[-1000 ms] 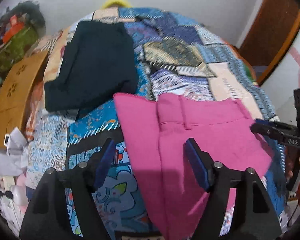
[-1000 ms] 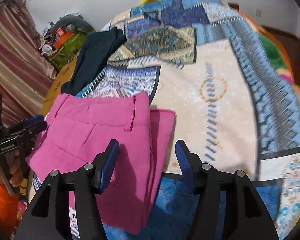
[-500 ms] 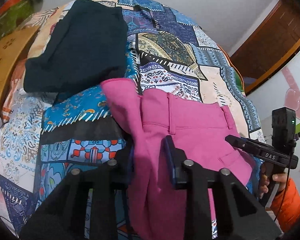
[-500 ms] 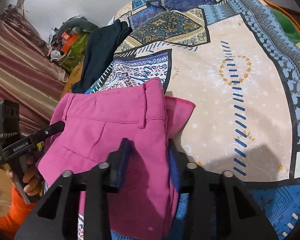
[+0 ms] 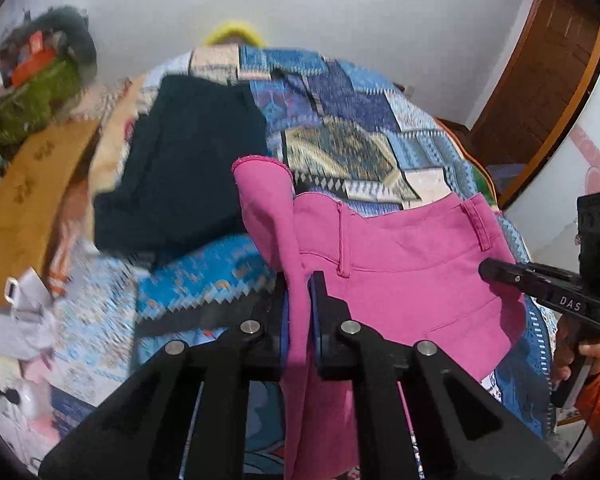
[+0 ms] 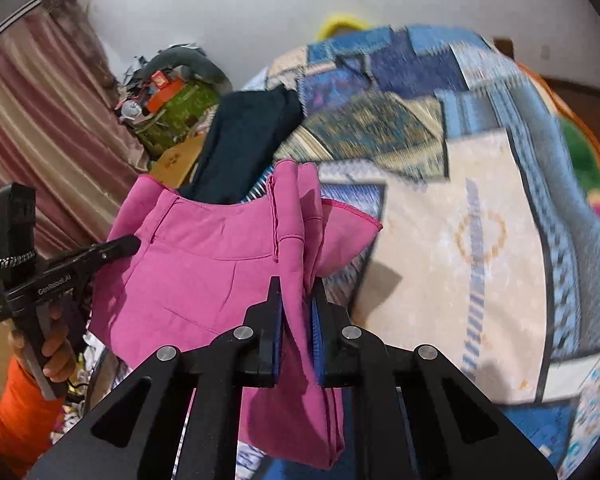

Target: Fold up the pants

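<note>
The pink pants [image 5: 404, 276] hang lifted above the patchwork bedspread [image 5: 364, 136], waistband stretched between both grippers. My left gripper [image 5: 298, 280] is shut on the pants' left edge, and the fabric droops below its jaws. My right gripper [image 6: 296, 292] is shut on the pants' right edge [image 6: 300, 240]. Each view shows the other gripper at the pants' far side: the right gripper in the left wrist view [image 5: 488, 270], and the left gripper in the right wrist view [image 6: 132, 244].
A folded dark navy garment [image 5: 184, 168] lies on the bedspread's far left; it also shows in the right wrist view [image 6: 248, 140]. A brown board [image 5: 28, 200] and clutter [image 5: 32, 88] sit left of the bed. A wooden door [image 5: 548, 92] stands at the right. A striped curtain [image 6: 40, 128] hangs at the left.
Both grippers went from open above the flat pants to shut on its edges. They have lifted the pants off the bedspread and the views tilted upward.
</note>
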### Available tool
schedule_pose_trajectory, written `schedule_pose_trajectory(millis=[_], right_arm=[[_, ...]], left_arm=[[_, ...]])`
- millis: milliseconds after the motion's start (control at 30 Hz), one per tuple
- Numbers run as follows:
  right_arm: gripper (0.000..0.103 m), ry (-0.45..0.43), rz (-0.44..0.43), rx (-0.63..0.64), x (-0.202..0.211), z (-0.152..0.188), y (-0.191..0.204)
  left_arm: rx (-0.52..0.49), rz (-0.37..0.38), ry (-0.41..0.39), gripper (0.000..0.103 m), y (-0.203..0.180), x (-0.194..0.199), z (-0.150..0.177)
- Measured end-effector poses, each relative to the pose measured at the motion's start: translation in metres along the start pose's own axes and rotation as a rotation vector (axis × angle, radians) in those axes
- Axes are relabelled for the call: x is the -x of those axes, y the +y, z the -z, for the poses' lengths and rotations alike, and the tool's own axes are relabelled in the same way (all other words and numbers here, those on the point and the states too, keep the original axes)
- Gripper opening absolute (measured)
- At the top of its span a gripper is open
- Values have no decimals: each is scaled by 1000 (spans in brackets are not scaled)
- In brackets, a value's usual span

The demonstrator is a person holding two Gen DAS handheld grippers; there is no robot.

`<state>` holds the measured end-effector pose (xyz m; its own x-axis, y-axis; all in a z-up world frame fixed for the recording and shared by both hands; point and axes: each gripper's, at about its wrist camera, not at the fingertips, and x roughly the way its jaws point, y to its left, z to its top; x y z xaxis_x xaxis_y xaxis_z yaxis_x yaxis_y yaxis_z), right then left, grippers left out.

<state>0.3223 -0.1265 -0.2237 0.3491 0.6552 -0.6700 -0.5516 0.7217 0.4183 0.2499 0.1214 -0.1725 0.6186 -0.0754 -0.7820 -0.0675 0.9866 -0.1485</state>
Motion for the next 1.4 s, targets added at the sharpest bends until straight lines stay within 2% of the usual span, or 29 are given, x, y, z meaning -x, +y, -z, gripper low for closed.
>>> schedule_pose_trajectory(millis=[333,667,833,1167,1400], right_arm=[[11,-101,3,84,-7,-68,48],[11,-130,9,129,-53,-123,86],[11,-122,14,139,-90,-139,100],[11,-64,35,144,-167,-141,95],[12,36,87,146,-216,-134,78]], left_arm=[[8,-80,-149,9,37,36,-62],[35,-186,-189,9,93,27,-111],[70,-235,-161,9,124,-2,-123],[135,-278,-86,9,177,-84,-126],[154,-315,41,10,204,-160,-115]])
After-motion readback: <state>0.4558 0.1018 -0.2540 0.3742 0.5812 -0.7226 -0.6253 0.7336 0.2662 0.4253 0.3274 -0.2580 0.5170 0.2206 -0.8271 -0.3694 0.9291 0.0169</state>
